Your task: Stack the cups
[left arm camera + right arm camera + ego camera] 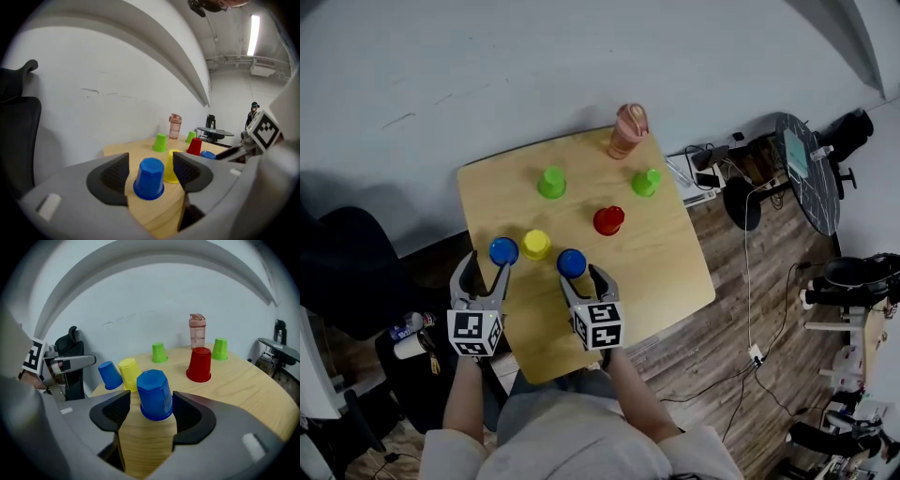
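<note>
The wooden table carries everything; a pink bottle stands upright at its far right corner. The left gripper comes in over the left edge with its jaws apart; the left blue cup stands upside down between them, and neither pad presses on it. The right gripper reaches in from the near edge, jaws also wide apart; the right blue cup stands upside down between them, unclamped. A yellow cup sits between the two blue ones, slightly farther in; a red cup stands near the table's middle; two green cups stand toward the far edge, one just beside the bottle; all are upside down and none is stacked.
</note>
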A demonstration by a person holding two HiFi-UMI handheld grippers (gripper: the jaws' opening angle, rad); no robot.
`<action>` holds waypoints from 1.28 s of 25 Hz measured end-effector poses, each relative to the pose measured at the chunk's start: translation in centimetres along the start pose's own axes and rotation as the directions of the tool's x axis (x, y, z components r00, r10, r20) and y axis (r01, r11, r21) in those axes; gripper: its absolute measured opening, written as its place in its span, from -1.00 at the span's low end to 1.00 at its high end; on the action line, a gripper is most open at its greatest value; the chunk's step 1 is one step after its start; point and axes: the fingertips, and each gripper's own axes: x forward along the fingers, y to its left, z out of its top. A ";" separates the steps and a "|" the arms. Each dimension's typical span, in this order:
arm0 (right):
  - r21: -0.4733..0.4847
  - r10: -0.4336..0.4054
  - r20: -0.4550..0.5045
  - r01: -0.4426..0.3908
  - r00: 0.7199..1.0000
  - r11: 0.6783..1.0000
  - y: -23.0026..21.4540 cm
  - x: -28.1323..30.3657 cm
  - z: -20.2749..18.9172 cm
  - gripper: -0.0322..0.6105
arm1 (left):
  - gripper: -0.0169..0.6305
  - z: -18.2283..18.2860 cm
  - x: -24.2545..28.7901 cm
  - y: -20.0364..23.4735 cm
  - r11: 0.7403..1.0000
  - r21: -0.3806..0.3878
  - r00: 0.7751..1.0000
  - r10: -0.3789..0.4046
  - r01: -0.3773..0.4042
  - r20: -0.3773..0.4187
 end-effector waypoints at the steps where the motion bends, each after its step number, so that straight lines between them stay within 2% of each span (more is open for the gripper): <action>1: 0.000 -0.012 -0.005 0.012 1.000 1.000 -0.1 0.5 -0.2 -0.09 | 0.04 -0.6 0.3 0.1 1.000 0.004 1.000 -0.004 0.004 -0.015; 8: -0.004 -0.096 0.003 0.096 0.995 0.995 -1.2 1.7 -0.1 -0.10 | 0.06 -3.1 2.5 0.1 0.999 0.019 0.997 -0.029 0.031 -0.070; 14: -0.038 -0.088 0.004 0.088 0.996 0.995 -1.0 1.6 0.3 -0.17 | 0.05 -4.2 3.7 0.6 0.998 0.047 0.995 -0.027 0.032 -0.100; 15: -0.038 -0.089 0.006 0.089 0.996 0.995 -1.0 1.4 0.4 -0.18 | 0.03 -4.2 3.9 0.8 0.998 0.054 0.995 -0.017 0.023 -0.099; 16: -0.037 -0.092 0.009 0.092 0.996 0.995 -1.1 1.1 0.5 -0.18 | -0.08 -4.2 3.9 0.9 0.998 0.063 0.995 -0.011 0.017 -0.096; 19: -0.027 -0.106 0.020 0.106 0.994 0.994 -1.5 0.1 0.8 -0.19 | -0.10 -3.9 3.6 0.6 0.996 0.084 0.996 -0.016 0.023 -0.090; 26: -0.006 -0.115 0.033 0.115 0.993 0.993 -2.3 -2.1 0.6 -0.18 | -0.10 -2.1 0.9 -3.7 0.991 0.093 0.995 -0.096 0.099 -0.036; 32: -0.038 -0.088 0.016 0.088 0.996 0.995 -2.4 -3.9 -0.4 -0.18 | -0.10 -2.8 -0.6 -8.9 0.987 0.060 0.988 -0.145 0.148 -0.053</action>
